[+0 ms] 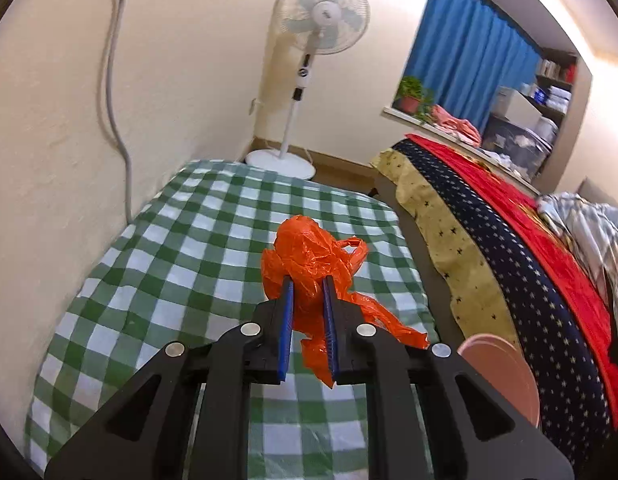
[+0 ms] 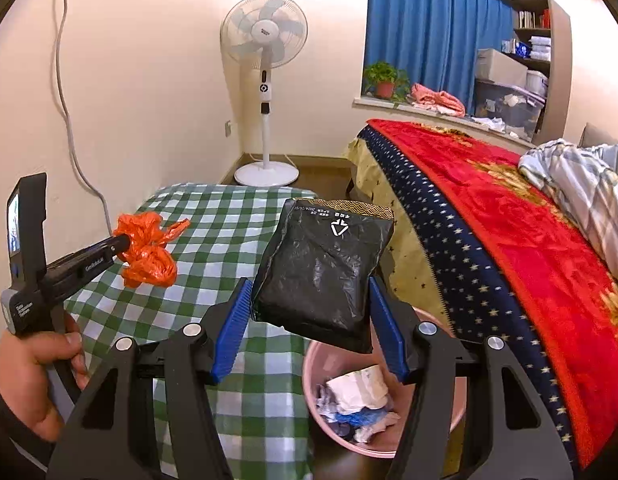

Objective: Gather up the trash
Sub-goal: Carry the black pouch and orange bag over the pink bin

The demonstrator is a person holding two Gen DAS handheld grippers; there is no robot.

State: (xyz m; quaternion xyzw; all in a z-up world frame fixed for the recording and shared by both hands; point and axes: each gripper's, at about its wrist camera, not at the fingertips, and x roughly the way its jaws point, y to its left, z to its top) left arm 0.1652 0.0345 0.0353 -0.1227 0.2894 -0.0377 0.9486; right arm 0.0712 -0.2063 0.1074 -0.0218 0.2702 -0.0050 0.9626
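Left gripper point(image 1: 307, 286): blue-lined fingers point(image 1: 287, 320) pinch a crumpled orange plastic bag point(image 1: 309, 256). Bag bulges beyond the fingertips, a loop handle sticking out to the right, a torn tail hanging down between the fingers. It is lifted clear of the green-and-white checked cloth point(image 1: 181, 264) below. In the right wrist view the same gripper comes in from the left, gripped by the person's left hand point(image 2: 33, 372), the bag bunched at its tip above the cloth.

Right gripper point(image 2: 311, 292): fingers point(image 2: 233, 328) spread wide but clamped on the two side edges of a black foil packet point(image 2: 325, 268). Packet is tilted, wrinkled, gold-patterned strip along its far edge, white triangular mark just below that strip. It is held in the air, its near edge over the far rim of the pink bin point(image 2: 313, 364).

Bin stands on the floor in the gap between the cloth-covered surface on the left and the bed on the right. Inside it: crumpled white paper and blue and white scraps point(image 2: 357, 404). In the left wrist view only a slice of the bin's rim shows, low and right of the gripper.

Bed on the right carries a red blanket point(image 2: 489, 208) over a dark blue starred cover point(image 2: 449, 248). White standing fan point(image 2: 265, 80) at the far wall. Blue curtain point(image 2: 429, 28) and a potted plant point(image 2: 385, 78) on the far sill.
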